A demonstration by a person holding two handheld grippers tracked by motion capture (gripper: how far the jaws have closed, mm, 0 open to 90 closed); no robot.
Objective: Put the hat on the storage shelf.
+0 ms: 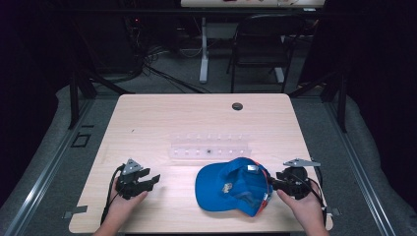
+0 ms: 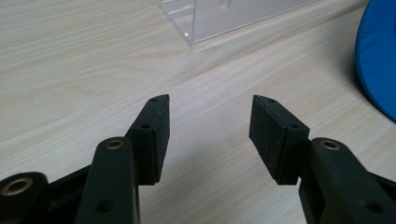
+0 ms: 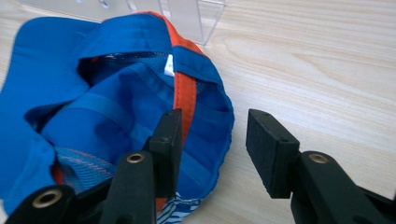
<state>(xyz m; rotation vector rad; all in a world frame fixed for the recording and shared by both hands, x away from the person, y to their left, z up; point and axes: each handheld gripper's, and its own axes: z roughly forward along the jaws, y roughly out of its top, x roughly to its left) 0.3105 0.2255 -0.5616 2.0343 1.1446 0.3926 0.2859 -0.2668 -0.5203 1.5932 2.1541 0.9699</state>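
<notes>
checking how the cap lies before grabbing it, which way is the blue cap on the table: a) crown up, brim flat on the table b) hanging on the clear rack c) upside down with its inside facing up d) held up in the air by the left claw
c: the blue cap lies on the table with its opening up, its orange inner band and white label in the right gripper view, in front of the clear rack.

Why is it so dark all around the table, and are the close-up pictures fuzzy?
In the high view the table is lit but the room behind is nearly black, and the clear plastic rack looks faint. In the left gripper view the left claw is sharp, with a soft shadow beneath. In the right gripper view the blue cap is slightly soft, without glare.
</notes>
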